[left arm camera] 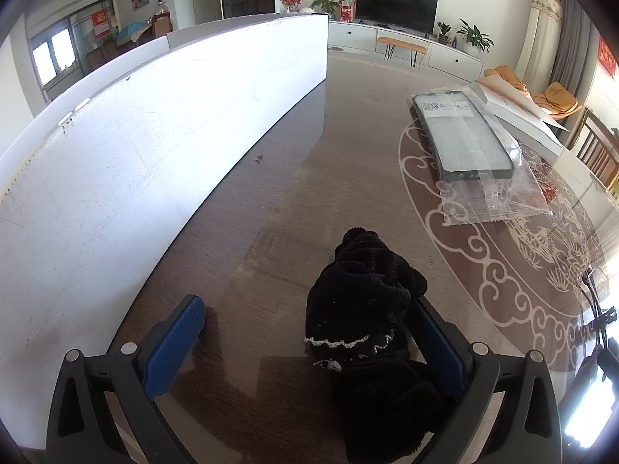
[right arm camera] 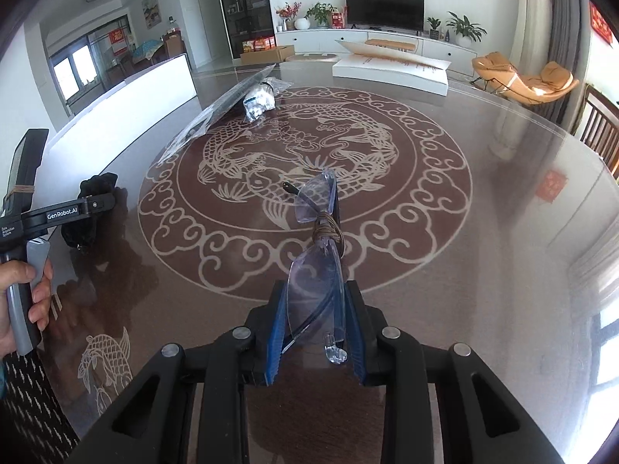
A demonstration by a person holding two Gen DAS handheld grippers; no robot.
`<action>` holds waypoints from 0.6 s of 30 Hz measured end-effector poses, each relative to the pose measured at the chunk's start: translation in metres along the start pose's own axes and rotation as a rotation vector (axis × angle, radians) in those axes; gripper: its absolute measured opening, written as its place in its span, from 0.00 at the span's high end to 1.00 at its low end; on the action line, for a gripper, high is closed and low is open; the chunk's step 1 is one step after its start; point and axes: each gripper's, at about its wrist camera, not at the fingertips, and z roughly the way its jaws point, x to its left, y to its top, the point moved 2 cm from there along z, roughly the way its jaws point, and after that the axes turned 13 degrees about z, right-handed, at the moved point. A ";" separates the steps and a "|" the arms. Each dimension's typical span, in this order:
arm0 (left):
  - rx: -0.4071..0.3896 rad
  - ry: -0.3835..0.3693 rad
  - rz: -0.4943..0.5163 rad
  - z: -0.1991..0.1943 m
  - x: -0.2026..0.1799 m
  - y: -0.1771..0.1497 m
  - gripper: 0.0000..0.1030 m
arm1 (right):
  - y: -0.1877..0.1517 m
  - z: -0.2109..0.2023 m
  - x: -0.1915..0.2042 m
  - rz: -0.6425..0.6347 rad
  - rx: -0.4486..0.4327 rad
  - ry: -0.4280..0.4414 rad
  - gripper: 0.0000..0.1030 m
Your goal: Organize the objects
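Observation:
A black fuzzy cloth pouch (left arm camera: pixel 367 309) lies on the brown table between my left gripper's (left arm camera: pixel 309 309) blue fingers, touching the right finger (left arm camera: pixel 437 332); the gripper is open. It also shows at the left in the right wrist view (right arm camera: pixel 87 212), with the left gripper (right arm camera: pixel 58 208) over it. My right gripper (right arm camera: pixel 314 290) is shut on clear blue-tinted safety glasses (right arm camera: pixel 317 270), held above the table. A phone case in a clear bag (left arm camera: pixel 468 139) lies further right.
A long white box (left arm camera: pixel 135 147) runs along the table's left side. A white flat box (right arm camera: pixel 390 69) lies at the far edge. A plastic bag with small white parts (right arm camera: pixel 257 100) lies beyond the fish pattern (right arm camera: pixel 301 147).

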 end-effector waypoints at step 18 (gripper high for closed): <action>0.000 0.000 0.001 0.000 0.001 0.000 0.00 | -0.003 0.014 0.003 -0.041 0.026 -0.076 0.00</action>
